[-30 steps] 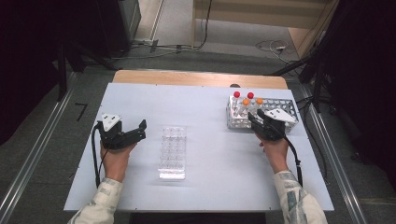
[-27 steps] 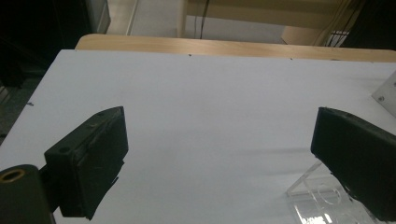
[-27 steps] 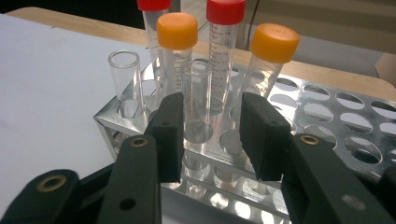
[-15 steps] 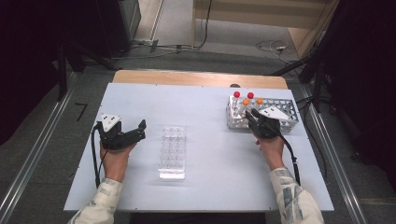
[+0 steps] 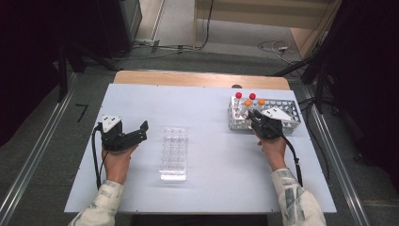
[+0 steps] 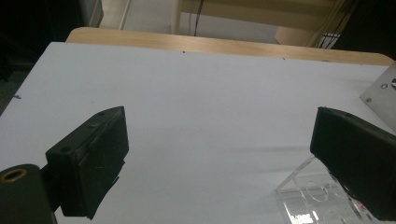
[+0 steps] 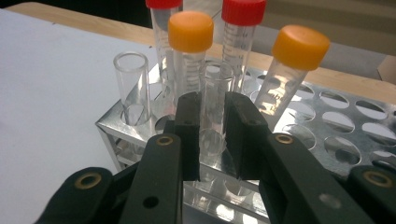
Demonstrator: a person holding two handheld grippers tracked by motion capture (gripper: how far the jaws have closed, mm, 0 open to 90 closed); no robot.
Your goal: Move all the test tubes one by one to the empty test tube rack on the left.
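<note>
**Two grippers at the table: right one clamped on an uncapped tube in the metal rack**

Two hand-held grippers are over the white table (image 5: 211, 108). The right gripper (image 7: 212, 135) is at the near left corner of the metal rack (image 5: 287, 110), which stands at the table's far right. Its jaws have just been closing and now press on both sides of a clear tube (image 7: 214, 107) that has no cap. This tube stands upright in a rack hole, seated among its neighbours. Just beside it, to the left in the right gripper view, stands a second uncapped tube (image 7: 131, 84). Behind them are two orange-capped tubes (image 7: 190, 32) and two red-capped tubes (image 7: 243, 11); the orange-capped one on the right leans slightly.

The left gripper (image 5: 134, 136) hovers low over the table's left half, its jaws wide apart with nothing between them. A clear plastic rack (image 5: 173, 153) lies flat near the table's middle, just to the right of that gripper and not touching it. Its corner appears by the right-hand jaw in the left gripper view.
</note>
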